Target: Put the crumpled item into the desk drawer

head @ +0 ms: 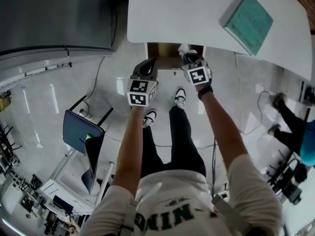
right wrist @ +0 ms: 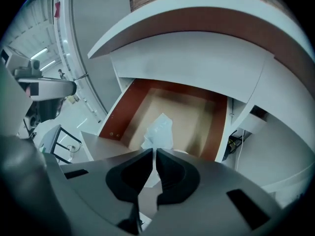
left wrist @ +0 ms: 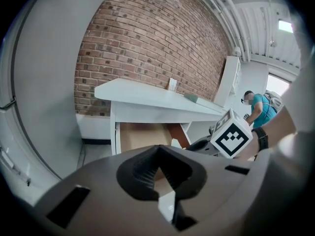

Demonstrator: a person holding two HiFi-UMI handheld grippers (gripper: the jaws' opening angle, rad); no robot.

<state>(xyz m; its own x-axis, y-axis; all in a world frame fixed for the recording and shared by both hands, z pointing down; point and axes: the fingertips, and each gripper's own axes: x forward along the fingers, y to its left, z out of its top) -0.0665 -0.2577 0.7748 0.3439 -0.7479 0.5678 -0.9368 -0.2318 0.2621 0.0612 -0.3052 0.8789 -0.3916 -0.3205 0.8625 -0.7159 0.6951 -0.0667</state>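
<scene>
Right gripper point(right wrist: 153, 152): fingers pinched shut on the paper wad point(right wrist: 160, 129), hanging it over the open drawer point(right wrist: 212, 132) at the desk's point(head: 187, 9) front edge.
Left gripper point(left wrist: 158, 150): fingers look closed, nothing in them.
Handling: I'd guess super light, soft, squashy. Pinch any fold, it won't break.
Hard to see: the drawer's back is tucked under the desk top, and I can't tell how much paper sits between the fingers.
</scene>
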